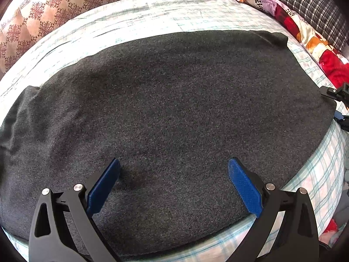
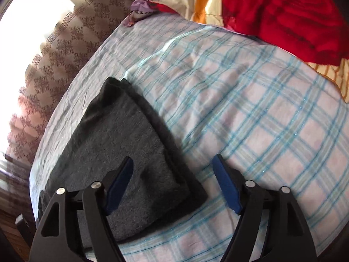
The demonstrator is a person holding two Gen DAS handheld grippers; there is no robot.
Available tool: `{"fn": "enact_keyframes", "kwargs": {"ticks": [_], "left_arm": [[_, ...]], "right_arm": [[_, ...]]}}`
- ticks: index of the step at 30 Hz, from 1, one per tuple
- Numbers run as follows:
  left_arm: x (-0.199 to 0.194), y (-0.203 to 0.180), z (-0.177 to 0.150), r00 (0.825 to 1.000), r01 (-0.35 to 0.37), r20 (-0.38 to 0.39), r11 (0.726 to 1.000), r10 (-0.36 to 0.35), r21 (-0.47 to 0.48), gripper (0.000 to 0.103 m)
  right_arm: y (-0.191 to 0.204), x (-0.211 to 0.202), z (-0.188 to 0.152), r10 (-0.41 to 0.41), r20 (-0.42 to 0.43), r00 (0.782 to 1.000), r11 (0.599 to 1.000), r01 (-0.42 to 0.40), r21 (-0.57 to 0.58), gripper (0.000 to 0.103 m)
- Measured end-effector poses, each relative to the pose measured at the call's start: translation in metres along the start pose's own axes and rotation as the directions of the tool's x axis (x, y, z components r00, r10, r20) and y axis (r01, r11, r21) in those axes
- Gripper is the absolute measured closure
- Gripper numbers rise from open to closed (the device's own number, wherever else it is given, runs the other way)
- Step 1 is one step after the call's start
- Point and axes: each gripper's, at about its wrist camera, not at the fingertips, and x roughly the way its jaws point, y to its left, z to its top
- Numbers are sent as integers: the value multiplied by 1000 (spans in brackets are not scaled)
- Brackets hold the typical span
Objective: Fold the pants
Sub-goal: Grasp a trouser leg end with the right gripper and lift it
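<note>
Now both of your grippers hang over the pants [image 1: 174,118], a dark grey slab lying flat on the checked sheet [image 2: 272,135]. Taking the pants as landmark: the left gripper [image 1: 173,183] sits directly above their near half, fingers spread wide, nothing between the blue pads [image 1: 244,187]. The right gripper [image 2: 173,183] straddles their right-hand near corner, one finger over cloth, the other over bare sheet; its jaws are likewise released and empty, no pad pressing fabric. The pants' long axis runs left to right across the left wrist view, with a small flap trailing off the left end. In the right wrist view a layered edge shows along the right end, which suggests at least one fold is already made. A red quilt [image 2: 283,15] lies beyond the pants' right end, well apart. Both tools pitch steeply downward. The right gripper appears nearer to a graspable edge; the left would first have to reach an end.
</note>
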Motion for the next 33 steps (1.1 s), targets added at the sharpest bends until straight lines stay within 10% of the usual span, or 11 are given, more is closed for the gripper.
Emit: {"fn": "enact_keyframes", "kwargs": {"ticks": [10,19,27,33], "left_arm": [[0,7,1,1000,18,-4,1000,-18,2,3],[-12,41,16,999,32,28,995,-30,-92,3],[-27,116,26,996,72,73,953,-52,-295,3],[-39,169,18,994,66,102,911,-26,-407,3]], "right_arm": [[13,-1,-20,109,-38,993,994,-109,9,64],[95,-53,-28,120,146,982,951,-71,-301,76],[194,-76,-65,222,176,959,823,-87,-562,76],[265,-68,-129,273,102,957,655,-107,-748,76]]}}
